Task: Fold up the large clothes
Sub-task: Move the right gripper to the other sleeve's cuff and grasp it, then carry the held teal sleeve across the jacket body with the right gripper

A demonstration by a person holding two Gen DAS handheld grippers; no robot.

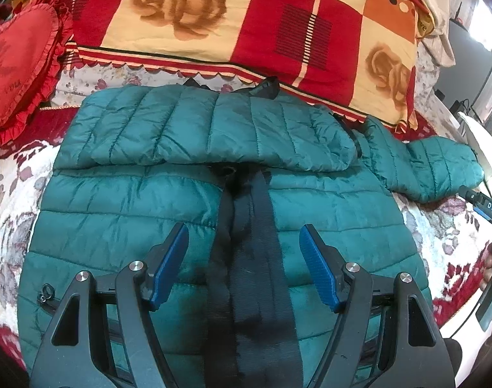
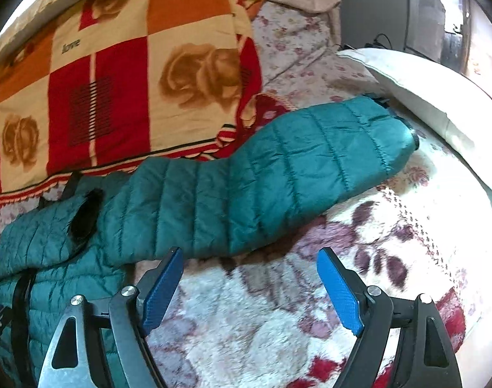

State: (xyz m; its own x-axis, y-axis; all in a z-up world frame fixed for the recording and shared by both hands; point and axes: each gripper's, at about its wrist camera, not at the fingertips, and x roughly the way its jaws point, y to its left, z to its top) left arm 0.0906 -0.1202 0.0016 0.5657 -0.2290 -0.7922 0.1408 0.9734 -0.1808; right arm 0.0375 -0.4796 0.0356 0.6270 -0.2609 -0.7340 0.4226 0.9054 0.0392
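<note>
both tongs (image 1: 244,265) (image 2: 250,289) open over jkt (image 1: 149,200)

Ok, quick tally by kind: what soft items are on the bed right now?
Green puffer jacket: 1
Red heart cushion: 1
Checked rose blanket: 1
White pillow: 1
Total: 4

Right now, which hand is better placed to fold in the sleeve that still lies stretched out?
The right. Its tool is open just below the stretched sleeve, with nothing between the fingers. The left tool hangs open over the jacket body, above the black strap, far from that sleeve.
</note>
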